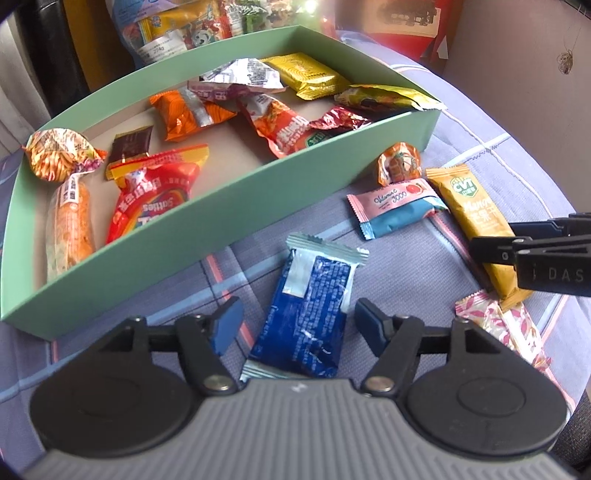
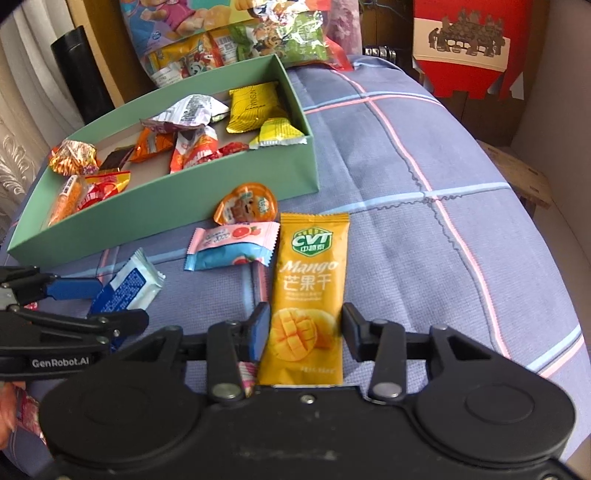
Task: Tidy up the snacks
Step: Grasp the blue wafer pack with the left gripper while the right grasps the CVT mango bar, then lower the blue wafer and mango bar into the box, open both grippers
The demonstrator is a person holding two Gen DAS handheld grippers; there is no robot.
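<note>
A green box [image 1: 155,254] [image 2: 184,206] holds several snack packets. On the checked cloth in front of it lie a blue packet [image 1: 314,310] [image 2: 125,288], a pink and blue packet [image 1: 395,210] [image 2: 232,245], an orange jelly cup [image 1: 400,162] [image 2: 247,205], a yellow mango packet [image 1: 476,221] [image 2: 310,291] and a pink patterned packet [image 1: 506,325]. My left gripper [image 1: 299,325] is open with its fingers on either side of the blue packet. My right gripper [image 2: 304,328] is open around the lower part of the mango packet.
Large snack bags [image 1: 177,26] [image 2: 221,33] stand behind the box. A red and cream carton [image 2: 465,48] stands at the back right. The cloth-covered surface [image 2: 424,221] falls away at the right edge.
</note>
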